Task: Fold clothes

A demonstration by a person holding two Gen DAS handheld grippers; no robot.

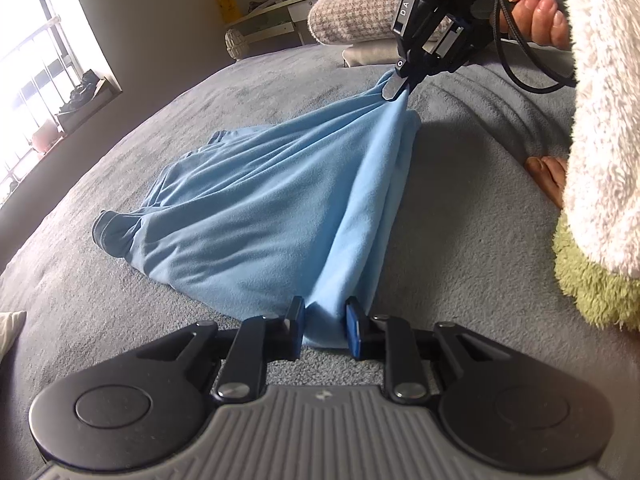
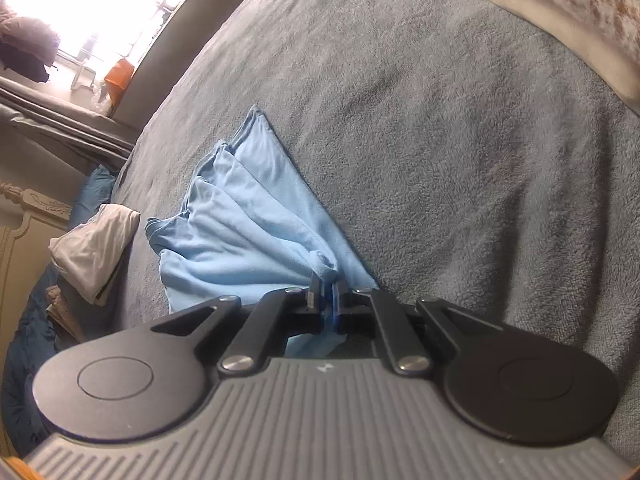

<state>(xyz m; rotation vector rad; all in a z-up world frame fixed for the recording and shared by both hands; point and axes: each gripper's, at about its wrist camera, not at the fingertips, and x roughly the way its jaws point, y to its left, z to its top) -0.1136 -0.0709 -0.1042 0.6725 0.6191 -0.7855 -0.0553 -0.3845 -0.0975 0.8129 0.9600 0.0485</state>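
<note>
A light blue garment lies bunched on the grey blanket. Its near edge is gathered between the fingers of my left gripper, which is shut on that fold low over the bed. At the far side, my right gripper pinches another corner and holds it raised, so the cloth stretches in taut folds between the two. The right wrist view shows the right gripper shut tight on a rolled bit of the blue garment, the rest fanning out away from it on the blanket.
A person's hand holds the right gripper, beside a fluffy cream sleeve and green fleece. Toes rest on the bed. A checked pillow lies at the back. Folded white clothes sit by the bed's edge.
</note>
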